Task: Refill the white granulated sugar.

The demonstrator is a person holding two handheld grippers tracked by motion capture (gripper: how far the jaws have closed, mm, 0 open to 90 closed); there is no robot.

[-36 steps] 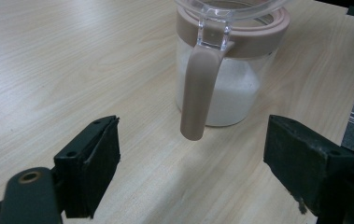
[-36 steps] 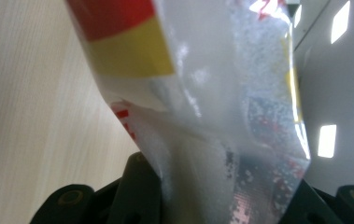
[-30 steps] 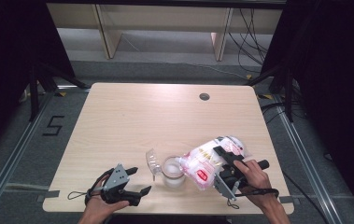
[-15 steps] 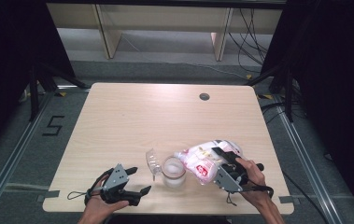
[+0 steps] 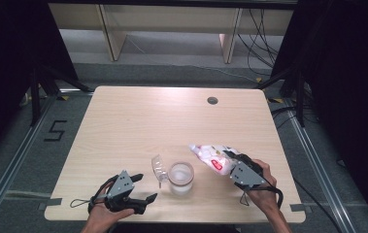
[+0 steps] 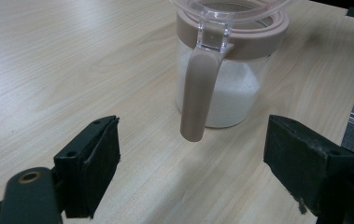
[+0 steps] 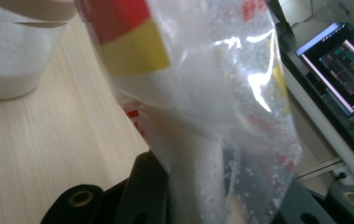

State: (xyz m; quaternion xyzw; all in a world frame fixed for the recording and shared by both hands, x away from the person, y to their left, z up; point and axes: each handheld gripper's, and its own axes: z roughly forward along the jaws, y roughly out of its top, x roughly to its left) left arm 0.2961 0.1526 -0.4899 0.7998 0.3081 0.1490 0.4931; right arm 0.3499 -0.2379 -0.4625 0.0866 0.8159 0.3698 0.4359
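A clear jar (image 5: 180, 177) with a beige collar holds white granules and stands near the table's front edge. Its clear flip lid (image 5: 158, 167) stands open to the left. My right gripper (image 5: 230, 162) is shut on a clear plastic bag (image 5: 210, 156) with red print, held slanted just right of the jar. In the right gripper view the bag (image 7: 212, 93) rises between the jaws, and the jar (image 7: 16, 56) is at the upper left. My left gripper (image 5: 145, 188) lies open on the table left of the jar. Its jaws flank the jar's beige tab (image 6: 198, 93) without touching it.
The wooden table (image 5: 138, 121) has a round cable hole (image 5: 212, 100) at the back right. Metal rails and cables run along the floor on both sides. A shelf frame stands behind the table.
The right hand has shifted the bag a little away from the jar's rim; its free end now points up and to the far left. The left gripper has not moved.
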